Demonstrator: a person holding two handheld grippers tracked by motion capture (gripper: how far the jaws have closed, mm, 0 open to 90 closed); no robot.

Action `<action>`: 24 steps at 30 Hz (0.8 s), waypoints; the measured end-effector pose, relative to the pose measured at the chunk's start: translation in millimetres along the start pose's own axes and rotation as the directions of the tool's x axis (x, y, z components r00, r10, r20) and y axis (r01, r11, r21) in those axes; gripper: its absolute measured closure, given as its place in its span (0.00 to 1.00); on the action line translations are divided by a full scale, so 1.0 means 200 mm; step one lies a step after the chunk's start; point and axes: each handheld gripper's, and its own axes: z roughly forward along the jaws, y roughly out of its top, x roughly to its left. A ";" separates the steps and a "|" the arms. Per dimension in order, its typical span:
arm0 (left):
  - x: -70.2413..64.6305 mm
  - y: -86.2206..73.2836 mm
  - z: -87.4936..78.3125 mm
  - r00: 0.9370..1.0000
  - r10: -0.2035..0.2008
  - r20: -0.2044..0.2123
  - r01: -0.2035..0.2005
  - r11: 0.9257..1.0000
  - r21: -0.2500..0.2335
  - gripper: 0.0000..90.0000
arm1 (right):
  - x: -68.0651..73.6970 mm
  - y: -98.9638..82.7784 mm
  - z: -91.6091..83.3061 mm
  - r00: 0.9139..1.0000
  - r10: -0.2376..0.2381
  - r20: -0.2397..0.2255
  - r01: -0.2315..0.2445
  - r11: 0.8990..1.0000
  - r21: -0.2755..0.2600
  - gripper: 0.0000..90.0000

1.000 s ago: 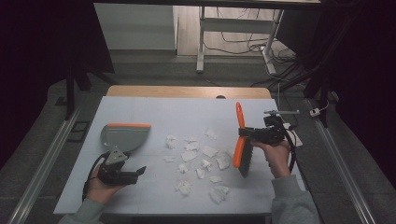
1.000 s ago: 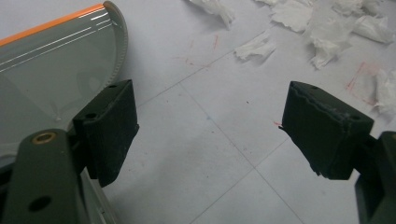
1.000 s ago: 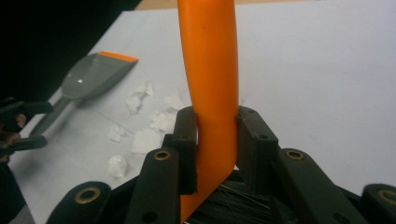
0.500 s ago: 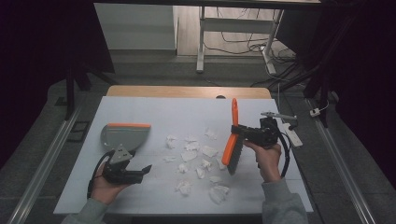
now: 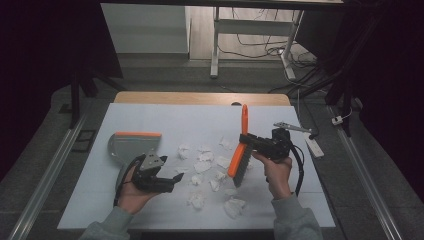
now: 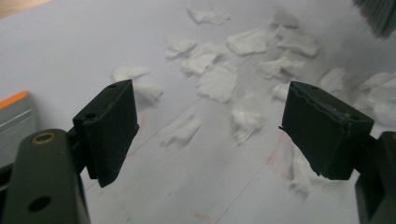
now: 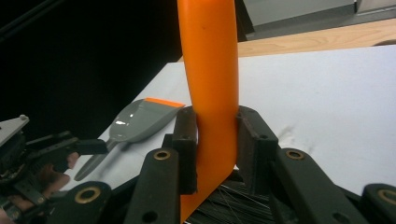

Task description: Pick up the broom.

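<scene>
My right gripper (image 5: pixel 248 139) is shut on the orange handle of a hand brush (image 5: pixel 240 149), held over the right side of the white table (image 5: pixel 165 117); the dark bristles hang just above the paper. In the right gripper view the orange handle (image 7: pixel 210 70) stands upright between the two jaws. My left gripper (image 5: pixel 172 180) is open at the front left, its jaws wide apart above the table, with nothing between the pads (image 6: pixel 112 126). Several crumpled white paper scraps (image 5: pixel 205 165) lie scattered mid-table; the paper scraps (image 6: pixel 219 79) lie ahead of the left jaws. A grey dustpan (image 5: pixel 131 145) with an orange lip lies left of them.
A white remote-like bar (image 5: pixel 314 146) lies at the table's right edge. Beyond the wooden far edge (image 5: pixel 200 98) stand a desk frame and cables on the floor. Metal rails run along both sides of the table.
The right gripper has carried the brush leftward, toward the middle of the scraps. The left gripper has shifted slightly right, away from the dustpan.
</scene>
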 end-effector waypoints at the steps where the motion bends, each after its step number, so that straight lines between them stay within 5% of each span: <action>1: -0.01 0.01 0.01 1.000 0.005 0.008 -0.005 1.000 -0.001 0.21 | 0.01 0.00 0.01 1.000 0.002 -0.006 -0.002 1.000 -0.005 0.79; 16: -0.28 0.18 0.21 0.987 0.112 0.116 -0.112 0.994 -0.008 0.24 | 0.11 -0.09 0.14 1.000 0.020 -0.005 -0.021 0.998 -0.053 0.79; 24: -0.33 0.20 0.32 0.991 0.095 0.096 -0.091 0.995 -0.051 0.34 | 0.13 -0.14 0.18 0.999 0.053 0.002 -0.052 0.994 -0.092 0.79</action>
